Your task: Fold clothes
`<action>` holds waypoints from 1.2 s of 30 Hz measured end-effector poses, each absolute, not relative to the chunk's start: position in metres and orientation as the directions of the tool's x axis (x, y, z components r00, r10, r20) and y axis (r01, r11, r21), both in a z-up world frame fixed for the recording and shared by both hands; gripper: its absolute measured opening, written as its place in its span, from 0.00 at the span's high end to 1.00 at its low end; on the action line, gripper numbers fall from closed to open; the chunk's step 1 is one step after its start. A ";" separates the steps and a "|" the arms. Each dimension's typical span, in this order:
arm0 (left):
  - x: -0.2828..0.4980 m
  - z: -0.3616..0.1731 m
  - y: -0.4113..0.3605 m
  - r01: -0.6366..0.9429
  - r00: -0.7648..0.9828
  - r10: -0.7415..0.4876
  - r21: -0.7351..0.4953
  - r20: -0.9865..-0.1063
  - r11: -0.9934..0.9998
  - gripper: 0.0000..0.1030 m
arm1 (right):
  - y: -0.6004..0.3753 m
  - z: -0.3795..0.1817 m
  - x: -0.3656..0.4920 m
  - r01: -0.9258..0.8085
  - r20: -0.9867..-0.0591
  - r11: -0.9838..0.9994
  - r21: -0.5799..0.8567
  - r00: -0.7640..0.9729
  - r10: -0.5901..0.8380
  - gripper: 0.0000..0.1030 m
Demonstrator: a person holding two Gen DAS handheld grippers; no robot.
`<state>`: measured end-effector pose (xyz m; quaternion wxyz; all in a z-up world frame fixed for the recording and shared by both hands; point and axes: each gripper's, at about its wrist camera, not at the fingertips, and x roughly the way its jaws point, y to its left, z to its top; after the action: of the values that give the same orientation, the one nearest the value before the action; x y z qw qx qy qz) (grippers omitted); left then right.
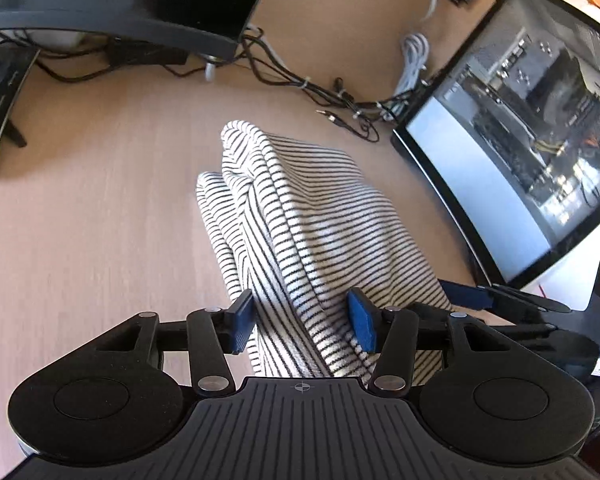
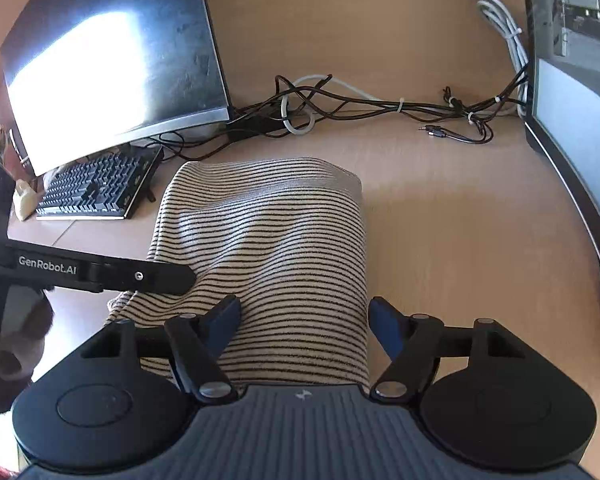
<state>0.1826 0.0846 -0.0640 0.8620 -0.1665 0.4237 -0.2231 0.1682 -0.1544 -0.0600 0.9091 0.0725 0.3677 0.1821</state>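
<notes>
Item: striped garment [image 2: 268, 248], lying in a narrow layered bundle on the desk [image 2: 440, 240], its far edge toward 12 o'clock, the keyboard [image 2: 92, 188] at 10 o'clock. Left gripper [image 1: 304, 322] and right gripper [image 2: 304, 328] are both spread wide over the near end, nothing pinched. Whether a fold was just released or another is due cannot be settled; any further fold is best taken with both corners pinched evenly and edges aligned.

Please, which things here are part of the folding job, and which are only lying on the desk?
Part of the job:
striped garment
left gripper, open
right gripper, open

Only lying about:
keyboard
monitor
cable bundle
audio plug
</notes>
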 end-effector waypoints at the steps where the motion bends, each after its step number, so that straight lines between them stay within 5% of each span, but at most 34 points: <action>1: 0.183 -0.062 0.084 0.245 0.539 -0.534 -0.486 -0.651 0.839 0.48 | -0.159 -0.058 0.170 -0.270 -0.635 0.918 0.289 0.664 0.395 0.31; 7: 0.185 -0.049 0.080 0.255 0.527 -0.586 -0.543 -0.616 0.800 0.50 | -0.178 -0.055 0.187 -0.236 -0.609 0.897 0.373 0.667 0.429 0.31; 9: 0.186 -0.045 0.079 0.258 0.523 -0.602 -0.561 -0.604 0.787 0.58 | -0.173 -0.061 0.189 -0.242 -0.620 0.901 0.361 0.659 0.425 0.31; 17: 0.194 -0.056 0.072 0.234 0.478 -0.557 -0.512 -0.679 0.826 0.56 | -0.162 -0.071 0.180 -0.261 -0.613 0.911 0.319 0.676 0.408 0.31; 25: 0.181 -0.059 0.096 0.185 0.490 -0.582 -0.576 -0.648 0.796 0.49 | -0.153 -0.069 0.172 -0.257 -0.607 0.928 0.268 0.703 0.370 0.25; 36: 0.159 -0.056 0.124 0.129 0.549 -0.567 -0.608 -0.613 0.783 0.50 | -0.069 -0.047 0.086 -0.656 -0.551 0.738 -0.159 0.679 0.485 0.20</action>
<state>0.1593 0.1238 -0.0564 0.8420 -0.2563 0.4272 -0.2068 0.0861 -0.0686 -0.0468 0.8994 -0.1745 0.2447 0.3173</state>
